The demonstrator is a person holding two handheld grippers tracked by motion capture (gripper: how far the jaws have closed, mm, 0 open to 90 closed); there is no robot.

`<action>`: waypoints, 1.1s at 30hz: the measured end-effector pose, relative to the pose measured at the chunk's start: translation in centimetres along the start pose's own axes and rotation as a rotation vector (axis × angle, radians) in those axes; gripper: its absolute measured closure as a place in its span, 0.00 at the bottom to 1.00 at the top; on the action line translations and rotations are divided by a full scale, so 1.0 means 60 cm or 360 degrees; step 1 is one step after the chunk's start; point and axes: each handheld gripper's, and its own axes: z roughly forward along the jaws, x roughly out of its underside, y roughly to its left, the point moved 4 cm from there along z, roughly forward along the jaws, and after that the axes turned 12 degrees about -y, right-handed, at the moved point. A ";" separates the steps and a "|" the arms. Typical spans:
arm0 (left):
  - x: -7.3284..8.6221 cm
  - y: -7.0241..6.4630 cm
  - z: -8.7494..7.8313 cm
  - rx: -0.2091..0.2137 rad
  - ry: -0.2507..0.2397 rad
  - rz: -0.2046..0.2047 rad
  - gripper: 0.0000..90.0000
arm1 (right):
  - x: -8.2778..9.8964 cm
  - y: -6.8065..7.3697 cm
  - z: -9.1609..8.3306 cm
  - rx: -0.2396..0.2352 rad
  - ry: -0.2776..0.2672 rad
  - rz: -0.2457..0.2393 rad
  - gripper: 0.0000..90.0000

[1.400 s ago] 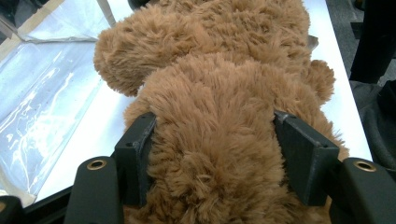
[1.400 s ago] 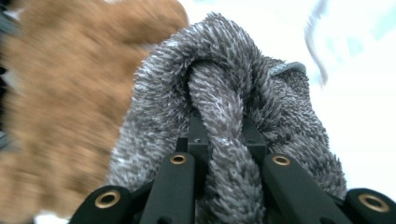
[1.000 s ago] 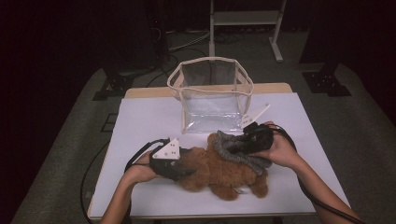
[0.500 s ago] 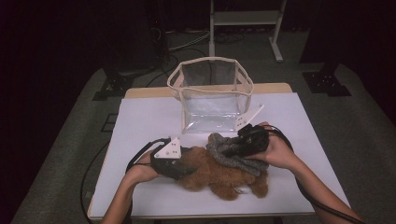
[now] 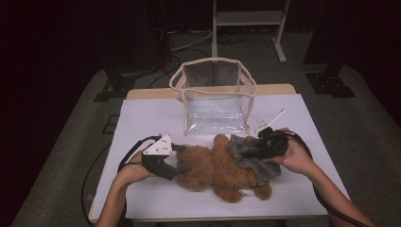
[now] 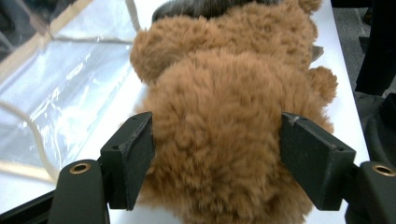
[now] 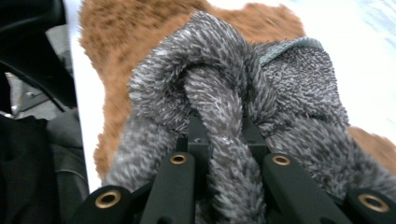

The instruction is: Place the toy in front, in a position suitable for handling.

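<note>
Left gripper (image 5: 182, 163): jaws straddle the brown teddy bear (image 5: 215, 168) at its head end; they have just been opening, with the bear between them. In the left gripper view the pads (image 6: 130, 163) stand at the fur's flanks, easing off rather than squeezing.
Right gripper (image 5: 250, 150): clenched on a fold of the grey fuzzy garment (image 5: 250, 158); in the right gripper view the fabric (image 7: 219, 107) bunches up between the 2 closed jaws.
Bear position: lying on its side on the white table (image 5: 142, 118), toward the near edge, roughly mid-width, head toward the left edge.
Garment position: draped over the bear's body on the side nearer the right edge, partly on the table.
Bag: clear plastic bag (image 5: 215, 97) with a cream rim stands open toward the far edge, just behind the bear.
Change: against the earlier high views, the right hand (image 5: 295, 158) has carried the grey fabric further over the bear; the left hand (image 5: 130, 172) has barely shifted.
Meaning: the garment appears to be going onto or coming off the toy. With the left hold loosening, the bear is less firmly anchored, so a further pull on the fabric could drag it along.
</note>
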 end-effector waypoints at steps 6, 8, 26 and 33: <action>0.006 0.000 0.026 -0.0002 0.0002 -0.0016 0.33 | -0.033 0.027 -0.027 -0.0007 -0.0049 -0.0077 0.88; 0.006 -0.002 0.029 -0.0010 0.0009 -0.0004 0.34 | -0.058 0.048 -0.023 -0.0049 -0.0089 -0.0123 0.88; -0.002 0.004 0.003 -0.0007 0.0008 0.0000 0.34 | -0.002 0.026 -0.009 0.0066 -0.0007 -0.0100 0.87; 0.001 0.006 0.032 -0.0056 -0.0002 -0.0010 0.34 | -0.024 0.057 -0.015 0.0029 -0.0084 -0.0179 0.87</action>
